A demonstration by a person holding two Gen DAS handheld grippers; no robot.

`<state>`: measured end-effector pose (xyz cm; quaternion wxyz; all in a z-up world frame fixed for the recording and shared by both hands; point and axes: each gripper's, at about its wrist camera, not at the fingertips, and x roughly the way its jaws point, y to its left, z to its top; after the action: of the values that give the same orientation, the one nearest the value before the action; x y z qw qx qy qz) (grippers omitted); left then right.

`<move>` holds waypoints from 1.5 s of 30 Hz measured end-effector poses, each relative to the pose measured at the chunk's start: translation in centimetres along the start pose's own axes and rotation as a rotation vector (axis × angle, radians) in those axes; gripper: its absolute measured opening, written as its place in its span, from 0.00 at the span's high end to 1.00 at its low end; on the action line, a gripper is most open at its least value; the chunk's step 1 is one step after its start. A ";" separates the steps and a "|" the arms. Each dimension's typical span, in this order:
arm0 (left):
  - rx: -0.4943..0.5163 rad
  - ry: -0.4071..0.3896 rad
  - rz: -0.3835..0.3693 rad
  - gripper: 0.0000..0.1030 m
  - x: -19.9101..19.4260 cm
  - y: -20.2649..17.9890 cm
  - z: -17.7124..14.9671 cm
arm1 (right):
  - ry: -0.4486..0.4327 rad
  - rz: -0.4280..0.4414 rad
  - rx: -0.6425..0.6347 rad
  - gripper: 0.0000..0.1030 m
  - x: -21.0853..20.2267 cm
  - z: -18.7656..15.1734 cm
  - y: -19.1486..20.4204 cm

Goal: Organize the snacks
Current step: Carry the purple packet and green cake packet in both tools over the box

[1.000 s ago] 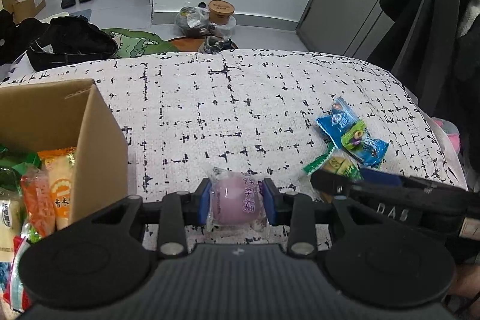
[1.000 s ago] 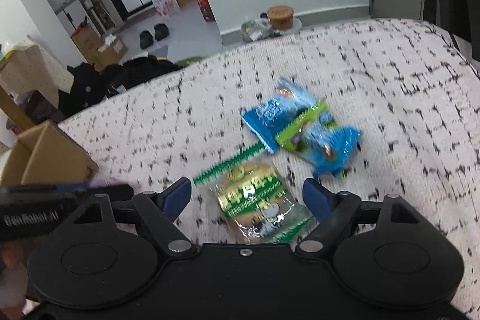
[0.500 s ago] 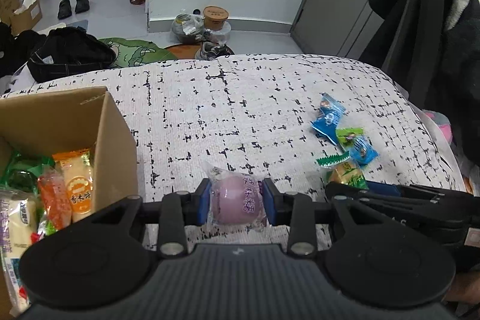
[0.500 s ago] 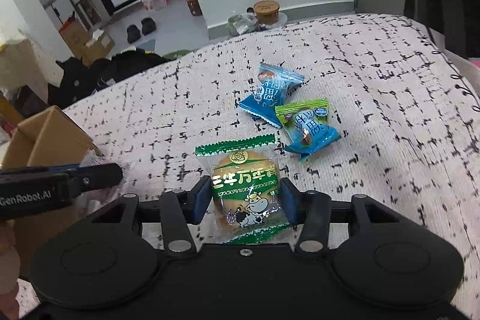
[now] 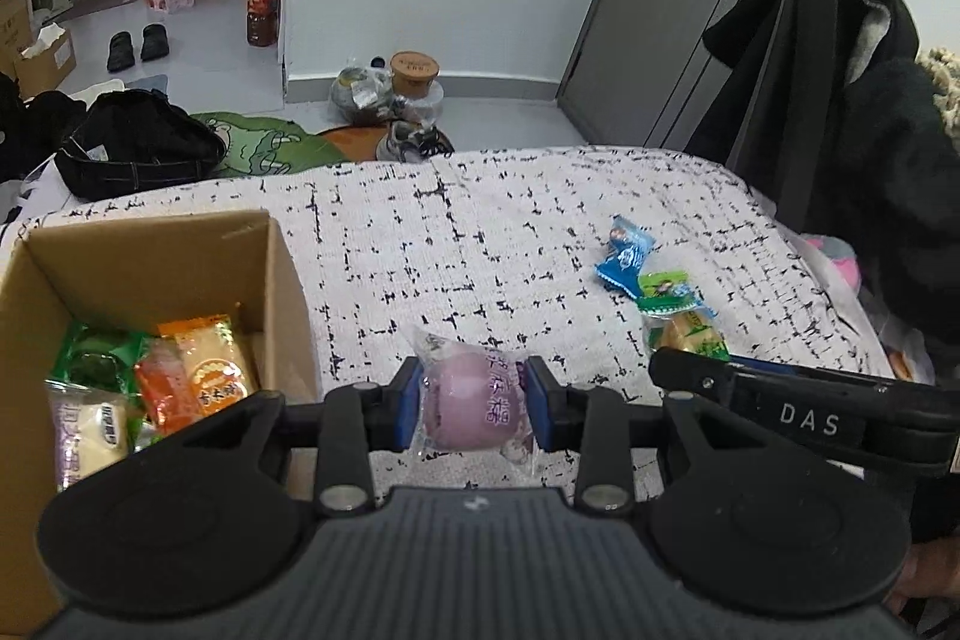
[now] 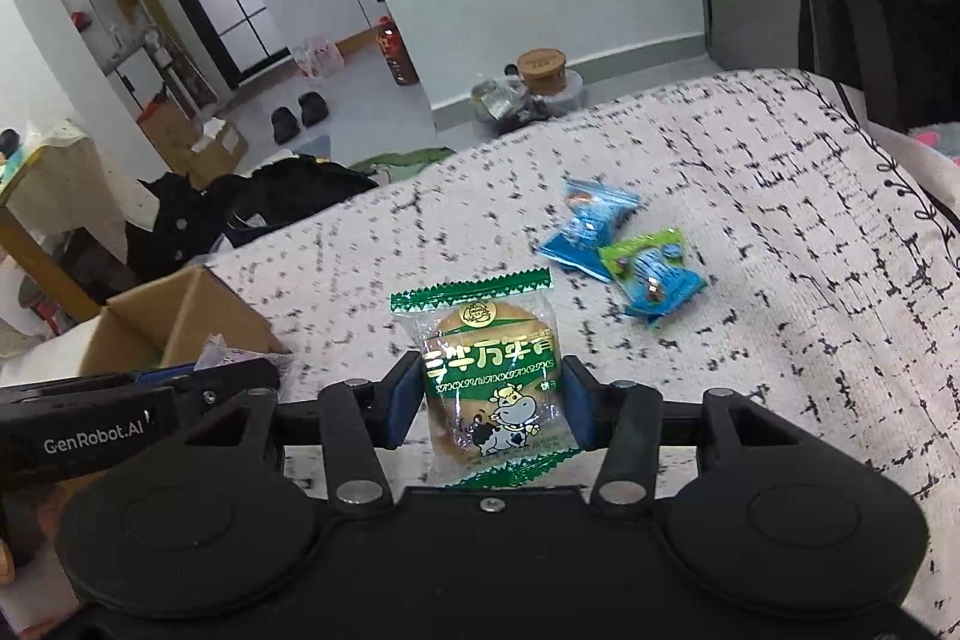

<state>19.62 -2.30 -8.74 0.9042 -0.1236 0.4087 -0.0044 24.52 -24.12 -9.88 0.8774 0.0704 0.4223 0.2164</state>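
Snacks mid-transfer: left gripper clamped on purple bun pack, held up just right of the cardboard box; right gripper clamped on green cow-print cake pack. Two blue candy packs lie on the bedspread, well apart from the box. Next, likely: swing left over box opening, release; right follows

Your left gripper reads "GenRobot.AI"; your right gripper reads "DAS". Snack wrapper print is Chinese, not clearly legible.
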 end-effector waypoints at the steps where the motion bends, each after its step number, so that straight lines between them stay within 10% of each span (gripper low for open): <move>1: -0.006 -0.006 -0.003 0.66 -0.4 0.2 0.0 | -0.005 0.003 -0.002 0.54 -0.2 0.0 0.3; 45: -0.207 -0.157 0.170 0.66 -9.4 13.8 0.6 | -0.042 0.202 -0.082 0.54 0.3 0.8 14.2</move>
<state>12.48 12.26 -4.55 0.9129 -0.1809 0.3443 0.1240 20.76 -11.20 -5.19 0.8620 0.0813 0.3853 0.3191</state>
